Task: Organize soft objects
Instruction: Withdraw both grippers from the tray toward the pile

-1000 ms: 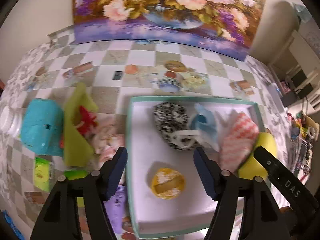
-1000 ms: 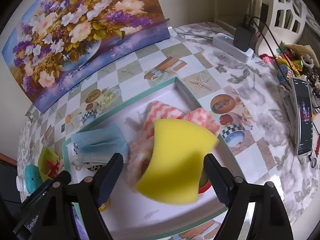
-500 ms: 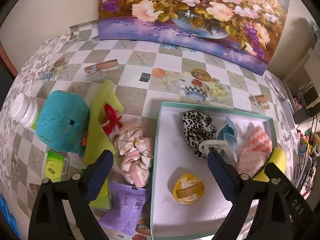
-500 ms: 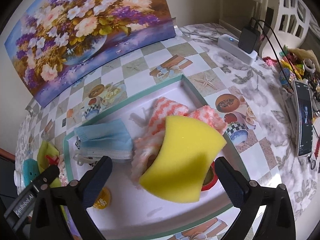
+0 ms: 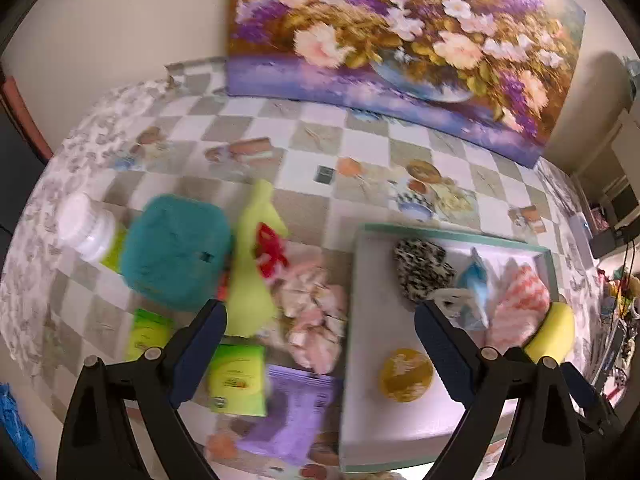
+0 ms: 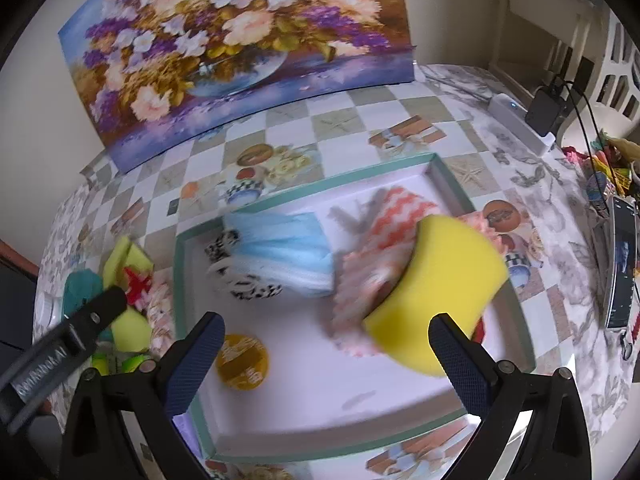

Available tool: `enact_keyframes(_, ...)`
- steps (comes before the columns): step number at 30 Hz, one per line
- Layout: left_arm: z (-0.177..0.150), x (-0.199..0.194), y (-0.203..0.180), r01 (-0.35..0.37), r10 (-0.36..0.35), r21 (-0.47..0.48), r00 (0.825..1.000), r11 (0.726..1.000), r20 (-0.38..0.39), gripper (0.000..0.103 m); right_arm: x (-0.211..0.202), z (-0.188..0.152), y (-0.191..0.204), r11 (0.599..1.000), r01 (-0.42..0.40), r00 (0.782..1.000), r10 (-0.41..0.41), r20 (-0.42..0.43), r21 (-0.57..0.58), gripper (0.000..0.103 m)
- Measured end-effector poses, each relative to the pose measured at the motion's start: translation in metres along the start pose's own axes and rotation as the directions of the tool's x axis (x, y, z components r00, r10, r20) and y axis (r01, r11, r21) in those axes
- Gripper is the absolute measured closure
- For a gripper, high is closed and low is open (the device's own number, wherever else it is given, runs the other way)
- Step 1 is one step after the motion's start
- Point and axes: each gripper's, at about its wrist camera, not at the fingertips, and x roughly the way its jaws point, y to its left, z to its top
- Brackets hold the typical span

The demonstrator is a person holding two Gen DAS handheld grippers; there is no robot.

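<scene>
A white tray with a teal rim [image 6: 452, 184] holds a leopard-print scrunchie [image 5: 420, 268], a blue face mask [image 6: 284, 248], a pink chevron cloth [image 6: 400, 208], a round yellow item [image 6: 242, 356] and a yellow sponge [image 6: 436, 292]. The sponge leans on the cloth at the tray's right end. My right gripper [image 6: 326, 332] hangs open above the tray floor, and the sponge lies free beyond its right finger. My left gripper [image 5: 320, 318] is open over the tray's left rim [image 5: 350, 304]. A pink scrunchie [image 5: 316, 312] lies on the table between its fingers, untouched.
Left of the tray sit a teal fuzzy block [image 5: 176, 252], a lime cloth [image 5: 252, 280] with a red clip [image 5: 272, 248], a white-capped bottle [image 5: 86, 224], green boxes [image 5: 236, 372] and a purple packet [image 5: 292, 412]. A flower painting [image 6: 240, 40] stands behind. A phone [image 6: 622, 264] and cables lie far right.
Both grippers have opened wider. The left one has shifted left from over the tray toward the pile beside it. The right one has drawn back, and the yellow sponge now rests in the tray.
</scene>
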Motion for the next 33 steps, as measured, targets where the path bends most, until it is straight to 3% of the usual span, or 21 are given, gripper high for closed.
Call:
enact_keyframes(4,0.002,-0.013,0.018,-0.072,0.07,0.03,0.997,0.997,0.043,0.008,0.001,-0.008,0.021,0.998,-0.046,0.999,0.045,-0.026,-0.031,0.0)
enact_keyframes(14,-0.007,-0.027,0.081,-0.147,0.146,0.015,0.987,0.989,0.071,0.008,0.011,-0.034,0.088,0.972,-0.177,0.98,0.16,-0.116,-0.154,0.0)
enact_keyframes(19,-0.022,-0.011,0.126,-0.117,0.118,-0.075,0.993,0.99,0.005,0.008,0.015,-0.047,0.116,0.955,-0.208,0.973,0.181,-0.143,-0.211,0.0)
enact_keyframes(26,-0.034,0.011,0.171,-0.118,0.108,-0.211,0.992,0.97,-0.061,0.008,0.027,-0.062,0.151,0.92,-0.269,0.955,0.217,-0.203,-0.284,0.0)
enact_keyframes(33,-0.038,0.043,0.169,-0.104,0.079,-0.201,0.988,0.974,-0.132,0.008,0.04,-0.073,0.17,0.901,-0.266,0.954,0.194,-0.229,-0.342,0.0)
